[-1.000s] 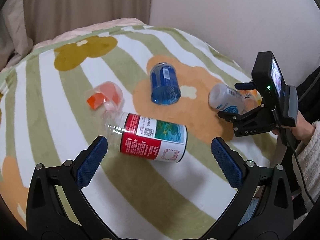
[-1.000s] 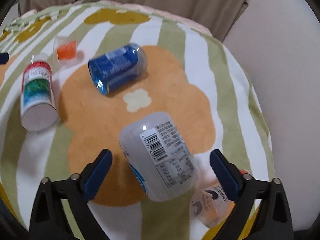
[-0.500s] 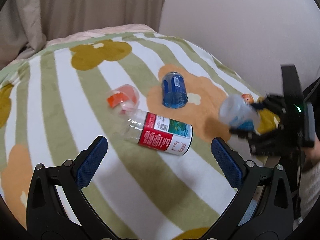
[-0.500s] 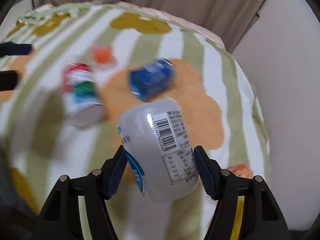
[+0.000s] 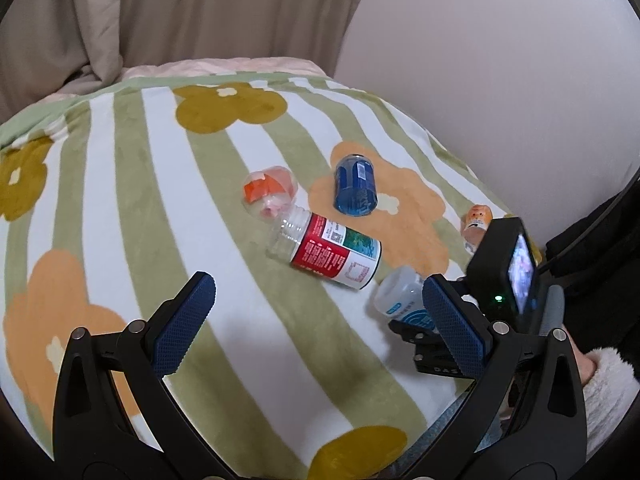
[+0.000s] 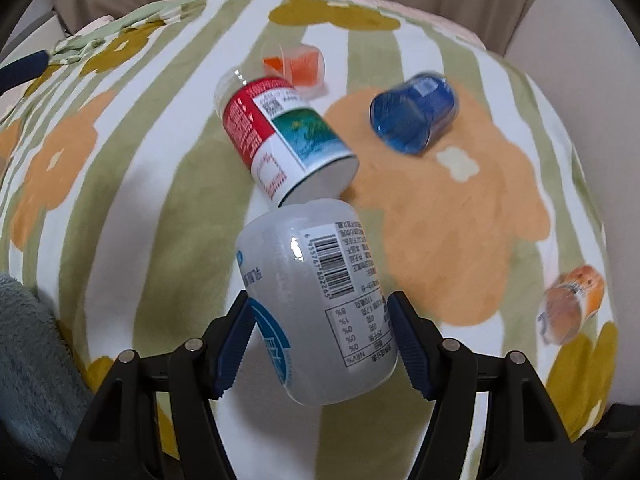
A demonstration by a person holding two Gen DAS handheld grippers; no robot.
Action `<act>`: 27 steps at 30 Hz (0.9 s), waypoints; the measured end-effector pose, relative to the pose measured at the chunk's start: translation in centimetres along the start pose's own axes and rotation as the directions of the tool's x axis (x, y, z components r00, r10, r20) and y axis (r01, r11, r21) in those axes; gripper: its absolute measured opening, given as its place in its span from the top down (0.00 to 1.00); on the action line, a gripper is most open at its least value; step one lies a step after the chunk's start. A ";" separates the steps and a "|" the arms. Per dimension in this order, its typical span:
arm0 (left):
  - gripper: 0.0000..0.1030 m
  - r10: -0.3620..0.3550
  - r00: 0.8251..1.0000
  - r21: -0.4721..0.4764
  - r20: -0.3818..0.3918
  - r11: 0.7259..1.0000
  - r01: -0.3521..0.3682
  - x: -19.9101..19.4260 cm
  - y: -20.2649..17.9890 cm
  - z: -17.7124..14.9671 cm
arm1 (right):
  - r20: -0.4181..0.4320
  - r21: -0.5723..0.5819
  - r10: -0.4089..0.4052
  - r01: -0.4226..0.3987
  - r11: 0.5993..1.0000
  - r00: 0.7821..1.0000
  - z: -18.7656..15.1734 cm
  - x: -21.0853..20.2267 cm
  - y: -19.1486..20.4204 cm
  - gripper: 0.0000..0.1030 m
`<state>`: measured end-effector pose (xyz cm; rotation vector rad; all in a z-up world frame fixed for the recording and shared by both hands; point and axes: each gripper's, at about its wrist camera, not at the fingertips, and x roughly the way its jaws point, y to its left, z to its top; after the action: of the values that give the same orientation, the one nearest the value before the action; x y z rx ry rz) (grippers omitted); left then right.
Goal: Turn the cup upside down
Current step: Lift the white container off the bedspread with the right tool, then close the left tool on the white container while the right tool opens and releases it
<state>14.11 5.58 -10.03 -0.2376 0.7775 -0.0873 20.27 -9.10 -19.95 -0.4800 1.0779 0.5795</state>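
The right tongs (image 6: 320,340) are clamped on a frosted white cup (image 6: 316,300), both blue pads pressed to its sides; the cup is tilted, its far end pointing away from the camera, above the striped flowered blanket (image 6: 120,184). The left tongs (image 5: 316,320) stand wide apart, holding nothing. Just beyond the held cup lies a red-labelled cup (image 6: 280,136) on its side, then a blue cup (image 6: 414,118) and a small orange-filled cup (image 6: 300,66). A small orange bottle (image 6: 570,304) lies well apart to the right.
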 end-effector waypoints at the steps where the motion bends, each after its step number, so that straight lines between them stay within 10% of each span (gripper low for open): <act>1: 0.00 0.000 1.000 -0.001 0.001 1.000 0.000 0.0 -0.1 -0.1 | -0.003 -0.001 -0.001 0.001 1.000 1.000 -0.1 0.1 0.1 0.39; 8: 0.00 0.005 1.000 -0.011 -0.008 1.000 -0.005 0.0 -0.7 -0.4 | -0.002 0.029 0.030 -0.030 0.999 1.000 -0.4 0.6 -0.1 0.36; 12: 0.00 0.012 1.000 -0.021 -0.012 1.000 -0.012 0.0 -1.2 -0.6 | 0.059 0.059 0.065 -0.069 0.996 0.996 -0.8 -0.3 -0.4 0.00; 18: 0.00 -0.025 0.999 -0.088 -0.047 0.996 0.021 1.2 -2.5 -0.9 | 0.226 0.107 0.028 -0.054 0.993 0.974 -4.0 -5.6 -2.0 0.00; 27: 0.01 -0.104 0.968 -0.301 -0.229 0.953 0.031 10.5 -5.8 -2.5 | 0.468 0.233 -0.164 0.058 0.971 0.868 -11.6 -14.4 -3.0 0.00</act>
<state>19.92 -2.19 -17.53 -0.5461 1.0275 -0.0655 9.38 -21.54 -11.19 -0.1889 0.6129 0.4423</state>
